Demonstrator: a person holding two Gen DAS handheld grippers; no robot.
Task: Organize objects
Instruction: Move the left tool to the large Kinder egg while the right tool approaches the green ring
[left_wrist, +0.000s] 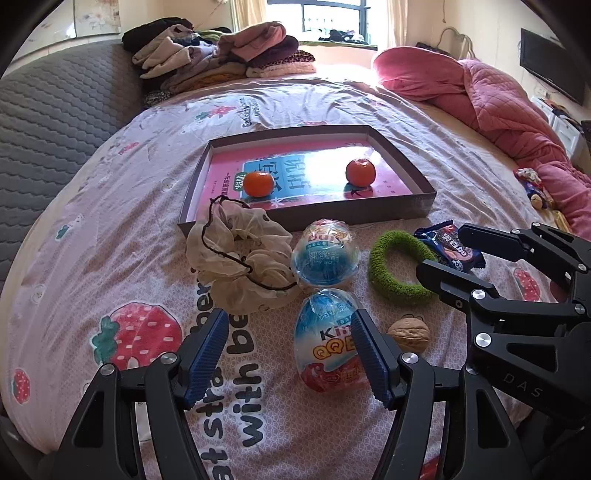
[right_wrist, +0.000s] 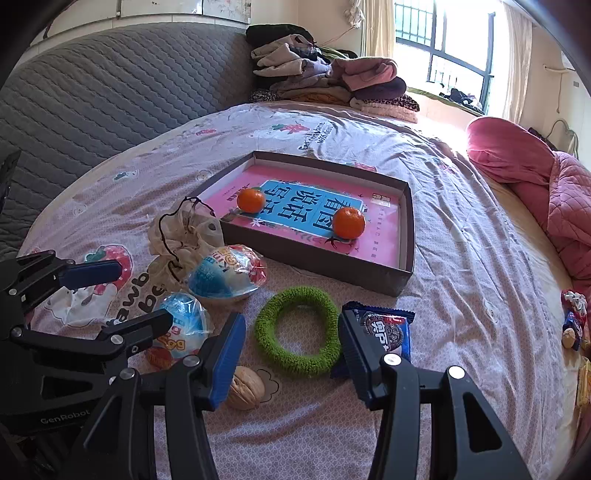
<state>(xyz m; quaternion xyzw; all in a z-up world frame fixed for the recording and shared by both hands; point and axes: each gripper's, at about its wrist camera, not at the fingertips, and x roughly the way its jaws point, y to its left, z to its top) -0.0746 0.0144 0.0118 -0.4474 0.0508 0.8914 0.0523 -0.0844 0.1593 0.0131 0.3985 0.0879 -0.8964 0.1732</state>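
Observation:
A shallow brown box (left_wrist: 421, 201) (right_wrist: 404, 280) with a pink book inside holds two oranges (left_wrist: 258, 183) (left_wrist: 360, 171). In front of it on the bed lie a cream scrunchie (left_wrist: 236, 258), two wrapped toy eggs (left_wrist: 325, 253) (left_wrist: 327, 349), a green ring scrunchie (left_wrist: 397, 271) (right_wrist: 297, 330), a walnut (left_wrist: 408, 334) (right_wrist: 245, 387) and an Oreo packet (left_wrist: 448, 247) (right_wrist: 386, 328). My left gripper (left_wrist: 288, 354) is open, its jaws around the near egg's left part. My right gripper (right_wrist: 291, 354) is open, low over the green ring.
A pile of folded clothes (left_wrist: 221, 55) lies at the far end of the bed. A pink quilt (left_wrist: 498, 99) lies on the right. A grey padded headboard (right_wrist: 92, 92) rises on the left. Small items (right_wrist: 572, 325) lie at the right edge.

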